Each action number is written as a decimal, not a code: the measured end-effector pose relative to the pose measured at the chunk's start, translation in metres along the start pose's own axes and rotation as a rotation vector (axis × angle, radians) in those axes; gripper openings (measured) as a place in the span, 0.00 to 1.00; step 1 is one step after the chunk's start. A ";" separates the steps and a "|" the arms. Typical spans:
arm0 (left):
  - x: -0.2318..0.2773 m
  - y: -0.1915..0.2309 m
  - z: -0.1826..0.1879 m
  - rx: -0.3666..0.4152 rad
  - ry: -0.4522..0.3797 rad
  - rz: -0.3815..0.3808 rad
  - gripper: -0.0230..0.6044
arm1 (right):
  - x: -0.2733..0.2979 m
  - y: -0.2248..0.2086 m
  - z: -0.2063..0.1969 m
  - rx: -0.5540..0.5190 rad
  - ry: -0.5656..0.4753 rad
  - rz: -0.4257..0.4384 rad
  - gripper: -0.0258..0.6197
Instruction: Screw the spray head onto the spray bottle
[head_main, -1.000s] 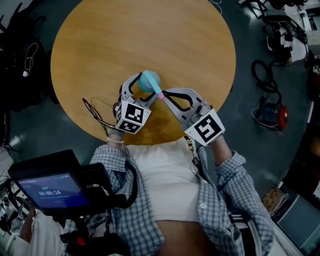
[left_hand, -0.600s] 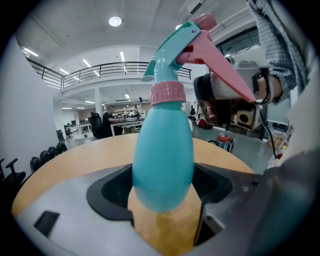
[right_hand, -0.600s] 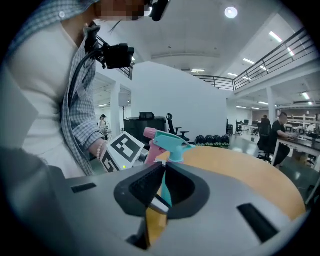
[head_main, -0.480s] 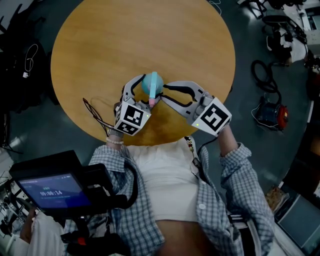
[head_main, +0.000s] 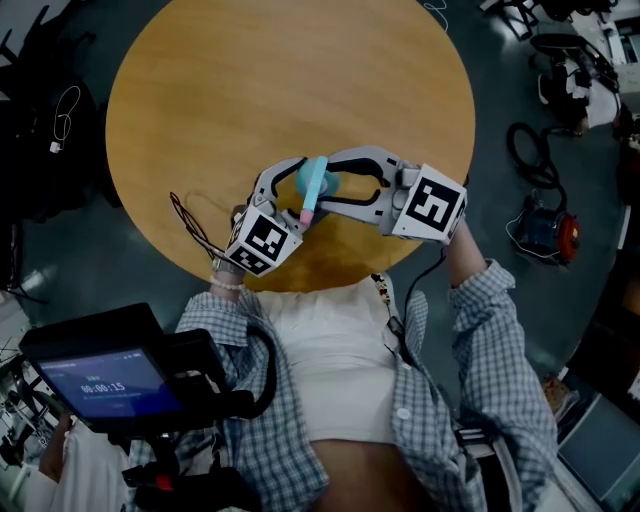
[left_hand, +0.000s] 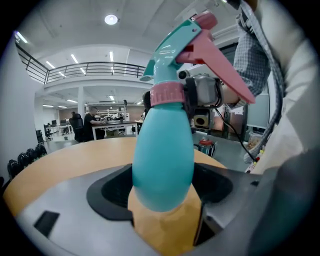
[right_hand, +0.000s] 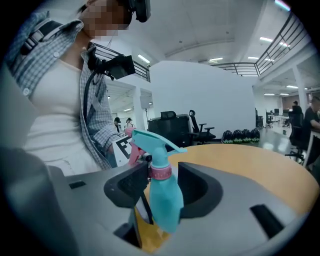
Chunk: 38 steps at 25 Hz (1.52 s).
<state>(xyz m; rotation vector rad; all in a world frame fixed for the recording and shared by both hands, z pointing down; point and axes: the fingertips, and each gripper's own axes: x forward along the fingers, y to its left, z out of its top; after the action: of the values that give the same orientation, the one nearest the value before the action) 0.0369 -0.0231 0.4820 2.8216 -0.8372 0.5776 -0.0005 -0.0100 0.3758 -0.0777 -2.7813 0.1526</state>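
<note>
The teal spray bottle (left_hand: 162, 155) hangs tilted over the near part of the round wooden table (head_main: 250, 80), with its spray head (left_hand: 175, 50) seated on top and the pink trigger (head_main: 303, 214) pointing toward the person. The left gripper (head_main: 300, 188) clamps the bottle's lower body from the near left. The right gripper (right_hand: 162, 187) reaches in from the right. Its jaws have just been opening and now stand apart around the pink collar (right_hand: 161, 171), the right jaw clear of it.
</note>
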 end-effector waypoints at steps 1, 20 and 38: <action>0.000 -0.001 0.000 0.005 0.005 -0.003 0.63 | 0.001 0.000 0.000 -0.006 0.000 -0.002 0.31; 0.000 0.034 -0.006 -0.024 0.049 0.242 0.63 | 0.009 -0.015 0.003 0.014 -0.122 -0.619 0.23; -0.004 -0.016 0.001 0.023 0.008 -0.150 0.63 | 0.003 0.016 0.002 -0.176 0.065 0.056 0.24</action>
<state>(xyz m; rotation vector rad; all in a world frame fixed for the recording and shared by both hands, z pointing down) 0.0431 -0.0075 0.4785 2.8687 -0.6146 0.5799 -0.0034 0.0061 0.3726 -0.2006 -2.7230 -0.0797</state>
